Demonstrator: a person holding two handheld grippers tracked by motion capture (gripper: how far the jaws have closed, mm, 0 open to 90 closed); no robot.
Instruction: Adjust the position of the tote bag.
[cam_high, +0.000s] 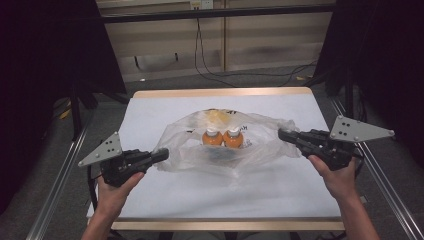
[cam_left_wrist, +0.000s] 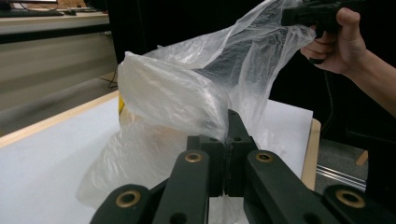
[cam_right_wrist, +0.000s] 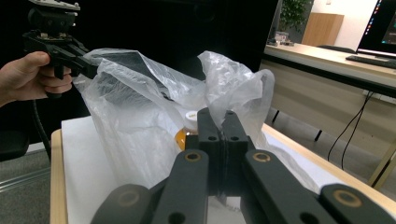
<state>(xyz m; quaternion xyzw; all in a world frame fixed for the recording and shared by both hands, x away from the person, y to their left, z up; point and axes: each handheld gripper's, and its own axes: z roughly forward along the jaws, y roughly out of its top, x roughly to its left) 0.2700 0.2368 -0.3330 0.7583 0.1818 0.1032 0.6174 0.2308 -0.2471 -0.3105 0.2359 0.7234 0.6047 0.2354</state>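
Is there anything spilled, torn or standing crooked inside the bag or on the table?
Nothing stands out. The two orange bottles stand upright, side by side, inside the clear plastic bag. The left hand-held gripper and the right hand-held gripper each pinch one side of the bag. No spill or tear shows on the white table cover.

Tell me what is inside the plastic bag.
Inside the bag stand two orange bottles with white caps, side by side. A yellowish patch shows behind them; folded film covers their bases and the bag's bottom.
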